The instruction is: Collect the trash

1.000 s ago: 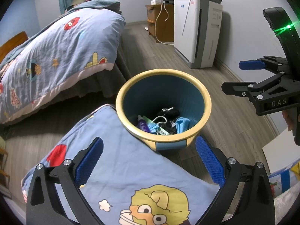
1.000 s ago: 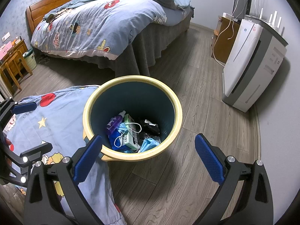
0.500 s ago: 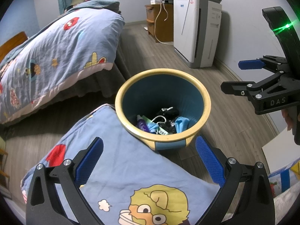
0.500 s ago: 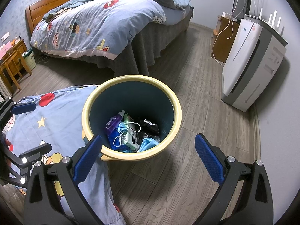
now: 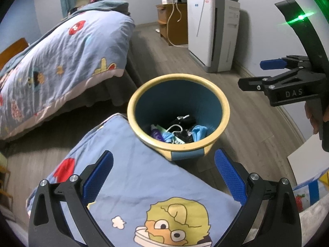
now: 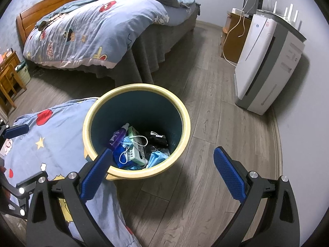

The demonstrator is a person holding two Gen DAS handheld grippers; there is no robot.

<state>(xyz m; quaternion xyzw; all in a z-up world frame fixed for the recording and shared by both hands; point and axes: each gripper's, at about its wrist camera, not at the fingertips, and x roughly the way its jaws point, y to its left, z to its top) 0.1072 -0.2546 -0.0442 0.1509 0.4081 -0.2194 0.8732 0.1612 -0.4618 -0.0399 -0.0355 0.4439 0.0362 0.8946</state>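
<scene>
Trash bin [image 5: 178, 111] unmoved; both hand-held grippers remain spread.

Trash [image 6: 135, 148] lies in the bin [image 6: 186, 111], apparently touching the quilt [image 6: 51, 144].

A home bedroom — a bed [image 6: 107, 30] with a wooden headboard [image 6: 41, 6] and a cartoon-print blue duvet [image 5: 61, 51] fills one side. Grey wood-plank flooring [image 6: 205, 123] runs to a white air purifier [image 6: 265, 65] by the wall, beside a small wooden cabinet [image 5: 172, 22] with trailing cables — plain household furnishings.
</scene>
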